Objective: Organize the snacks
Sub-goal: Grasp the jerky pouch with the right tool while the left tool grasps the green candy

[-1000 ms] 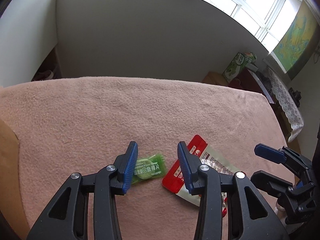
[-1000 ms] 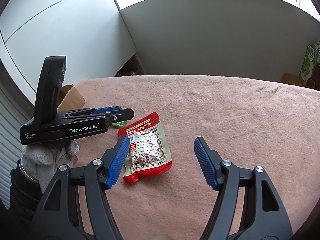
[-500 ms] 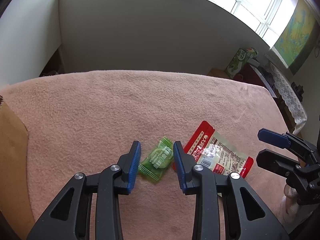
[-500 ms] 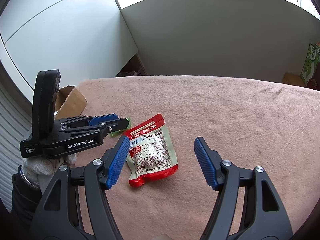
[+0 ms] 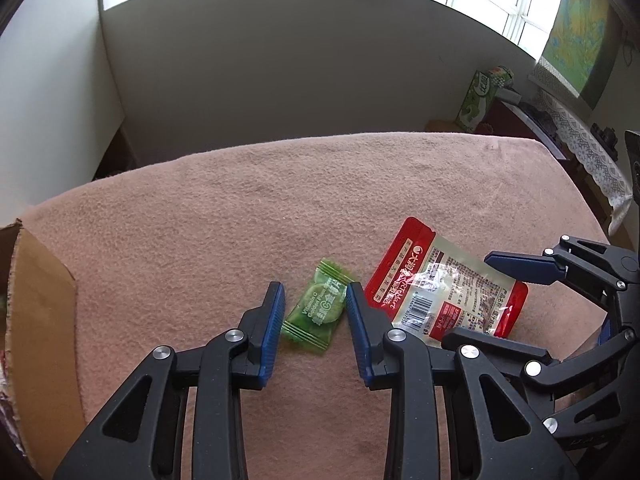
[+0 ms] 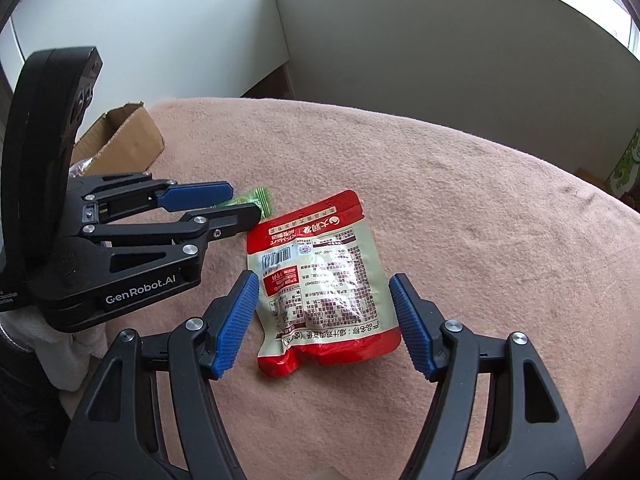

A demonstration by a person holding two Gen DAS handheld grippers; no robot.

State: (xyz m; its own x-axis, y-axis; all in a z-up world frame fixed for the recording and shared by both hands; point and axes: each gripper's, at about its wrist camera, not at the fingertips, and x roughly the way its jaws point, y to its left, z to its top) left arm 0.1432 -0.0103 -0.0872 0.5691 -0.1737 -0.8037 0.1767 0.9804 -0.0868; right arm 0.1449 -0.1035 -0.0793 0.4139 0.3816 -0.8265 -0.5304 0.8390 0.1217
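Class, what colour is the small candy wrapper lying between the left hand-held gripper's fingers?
Green, with white lettering on the candy wrapper; clearest in the left wrist view.

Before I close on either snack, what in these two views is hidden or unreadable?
- Cardboard box: its inside is hidden by its own flap and the left gripper in the right wrist view, and cut off by the frame edge in the left wrist view.
- Green candy: mostly hidden behind the left gripper in the right wrist view.
- Red pouch: its near corner is covered by the right gripper in the left wrist view.
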